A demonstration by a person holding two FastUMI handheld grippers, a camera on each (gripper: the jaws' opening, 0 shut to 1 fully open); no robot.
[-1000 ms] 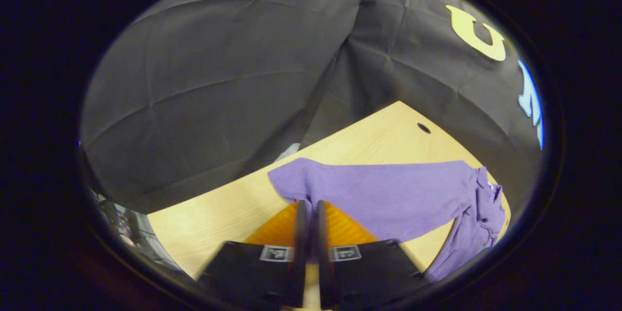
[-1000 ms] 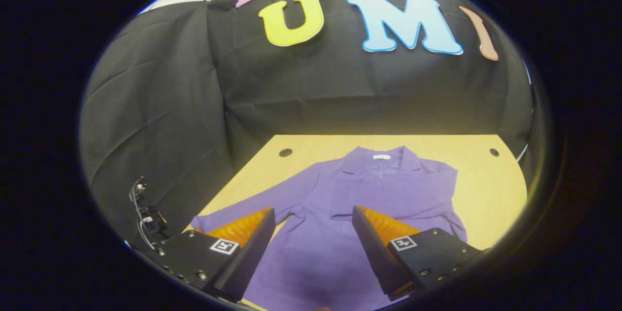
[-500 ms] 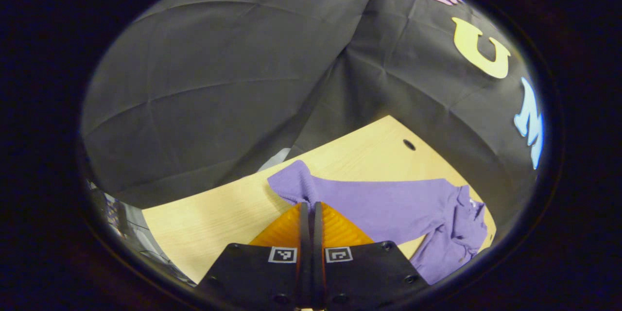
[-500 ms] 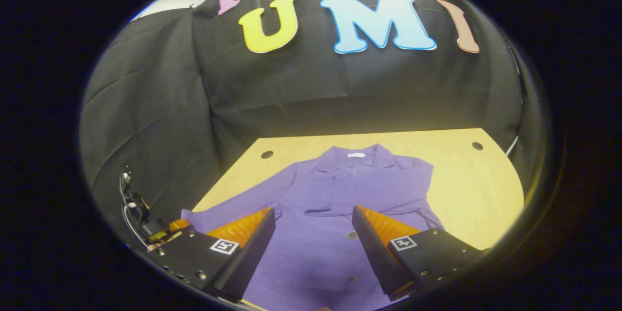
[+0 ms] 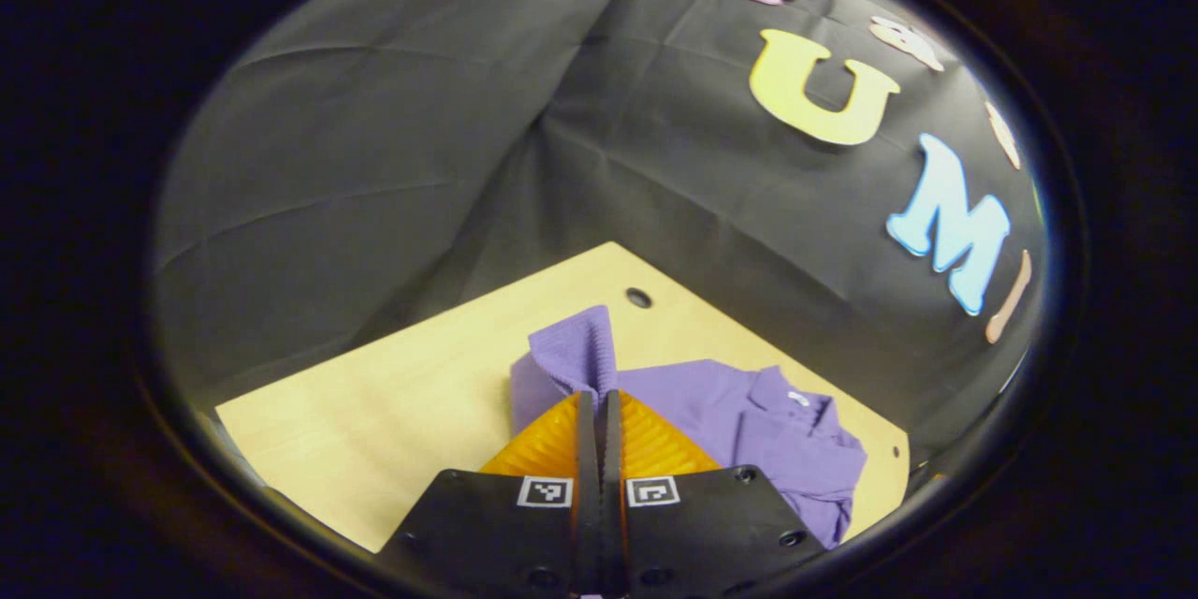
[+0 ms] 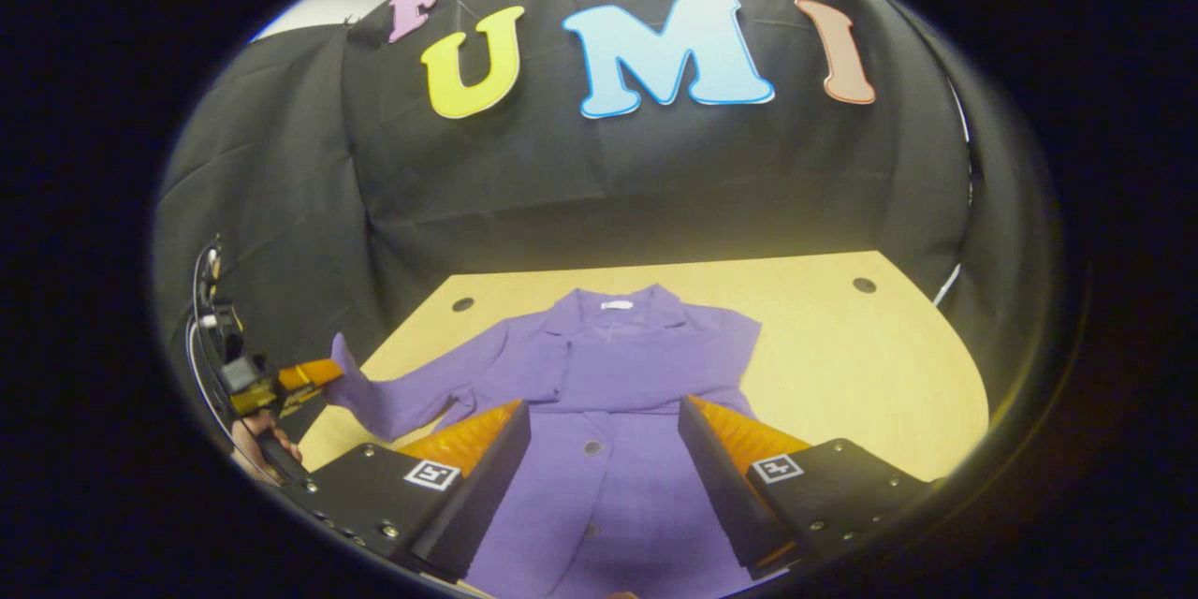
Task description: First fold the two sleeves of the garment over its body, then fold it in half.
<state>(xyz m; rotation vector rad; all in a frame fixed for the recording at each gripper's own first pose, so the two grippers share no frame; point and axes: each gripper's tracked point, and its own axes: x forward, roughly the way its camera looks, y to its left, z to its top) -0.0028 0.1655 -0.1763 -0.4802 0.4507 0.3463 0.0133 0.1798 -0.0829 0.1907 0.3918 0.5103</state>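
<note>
Left gripper (image 5: 596, 412) fingers are clamped on the sleeve (image 6: 393, 393) cuff; shirt (image 6: 608, 412) body lies to its right. Right gripper (image 6: 604, 459) gapes, empty.

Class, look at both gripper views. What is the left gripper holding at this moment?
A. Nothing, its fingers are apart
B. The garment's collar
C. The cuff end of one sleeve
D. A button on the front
C. The left gripper is shut on the sleeve end of the purple garment, lifted off the table.
</note>
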